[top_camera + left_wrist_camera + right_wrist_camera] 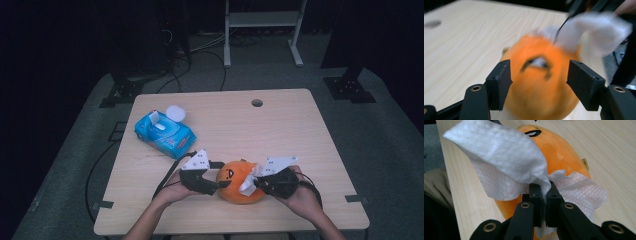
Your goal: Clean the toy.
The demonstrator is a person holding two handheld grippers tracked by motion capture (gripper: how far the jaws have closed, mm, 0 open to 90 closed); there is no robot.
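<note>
— Black fingers [543,195] of the right gripper [543,202] are pressed together on a thin white wipe [506,162], draped on the orange plush toy [240,181].

— And the left gripper [539,83]?

— Its fingers stand apart around the toy, not pressing. I think the toy is soft and light; better to steady it by the sides. It lies near the front edge of the pale wooden tabletop [290,125]; a blue wipes pack [165,132] is behind, and the room is dark.
</note>
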